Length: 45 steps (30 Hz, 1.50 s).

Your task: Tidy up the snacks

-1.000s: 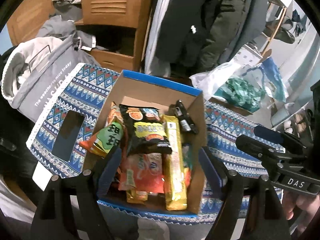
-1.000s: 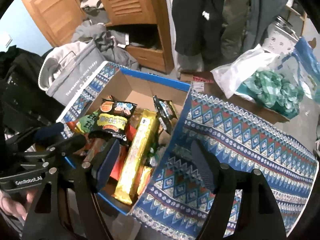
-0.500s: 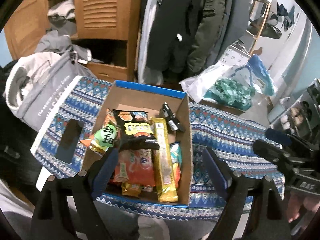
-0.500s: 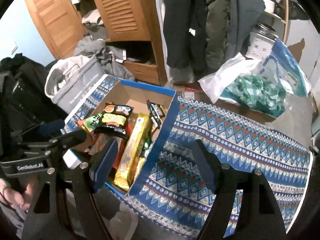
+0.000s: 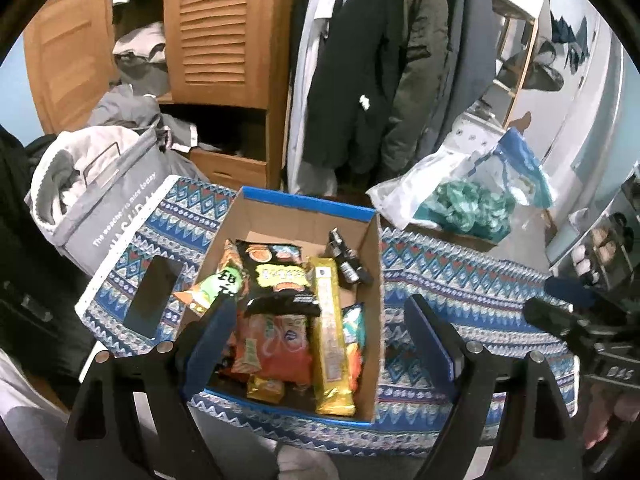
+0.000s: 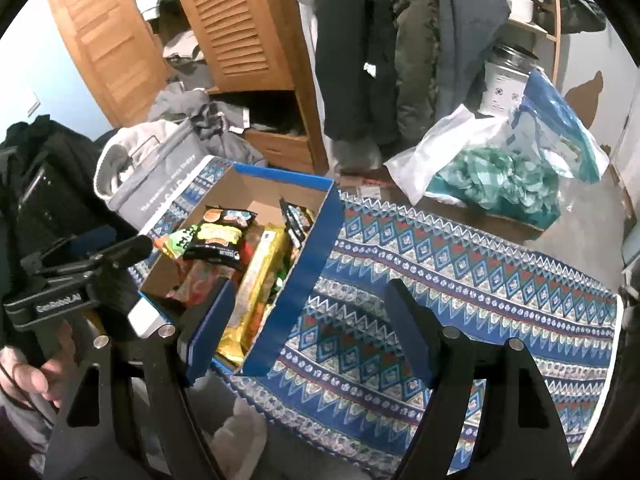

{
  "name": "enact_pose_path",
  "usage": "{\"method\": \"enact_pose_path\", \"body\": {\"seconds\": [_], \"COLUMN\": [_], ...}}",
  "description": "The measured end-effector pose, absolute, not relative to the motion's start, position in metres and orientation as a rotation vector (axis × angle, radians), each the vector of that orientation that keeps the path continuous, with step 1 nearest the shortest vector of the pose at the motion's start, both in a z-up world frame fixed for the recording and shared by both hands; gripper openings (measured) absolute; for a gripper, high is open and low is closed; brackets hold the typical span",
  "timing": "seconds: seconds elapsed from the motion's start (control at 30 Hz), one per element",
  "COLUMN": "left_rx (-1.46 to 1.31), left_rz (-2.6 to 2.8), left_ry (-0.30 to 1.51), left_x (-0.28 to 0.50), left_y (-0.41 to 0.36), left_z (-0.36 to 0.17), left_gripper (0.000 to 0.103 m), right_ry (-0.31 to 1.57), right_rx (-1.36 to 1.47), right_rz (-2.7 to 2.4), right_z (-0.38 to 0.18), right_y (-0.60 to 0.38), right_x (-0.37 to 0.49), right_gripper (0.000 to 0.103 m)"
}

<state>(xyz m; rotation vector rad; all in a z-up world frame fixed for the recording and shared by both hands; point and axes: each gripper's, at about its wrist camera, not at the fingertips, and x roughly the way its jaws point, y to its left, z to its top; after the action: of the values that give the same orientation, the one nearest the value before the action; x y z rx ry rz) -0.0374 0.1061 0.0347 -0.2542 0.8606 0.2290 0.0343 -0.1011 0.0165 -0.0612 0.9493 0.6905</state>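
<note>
snacks: packets (image 5: 280, 320) are packed in an open box (image 5: 372, 280) on a patterned cloth (image 5: 460, 280); a long yellow pack (image 5: 330, 332) is laid lengthwise, a black bag (image 5: 280, 276) on top
box surroundings: a dark phone (image 5: 150, 298) is seen on the cloth to its left, a grey bag (image 5: 108, 204) beyond that, a plastic bag (image 5: 460, 200) of green stuff at the far right
left gripper (image 5: 320, 344): jaws just widened, held apart over the box, nothing clamped
right gripper (image 6: 308, 332): jaws apart, empty, box wall between them in view
</note>
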Motion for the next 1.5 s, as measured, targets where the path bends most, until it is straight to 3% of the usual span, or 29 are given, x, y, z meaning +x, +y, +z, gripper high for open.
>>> {"method": "enact_pose_path", "body": {"seconds": [1.5], "left_rx": [-0.176], "left_rz": [0.241], "left_ry": [0.851], "left_x": [-0.031], "left_y": [0.080], "left_z": [0.042], "left_gripper": [0.088], "right_ry": [0.969], "right_rx": [-0.061], "right_rz": [0.675], "right_z": [0.014], "right_y": [-0.101], "right_x": [0.038], "right_gripper": [0.077]}}
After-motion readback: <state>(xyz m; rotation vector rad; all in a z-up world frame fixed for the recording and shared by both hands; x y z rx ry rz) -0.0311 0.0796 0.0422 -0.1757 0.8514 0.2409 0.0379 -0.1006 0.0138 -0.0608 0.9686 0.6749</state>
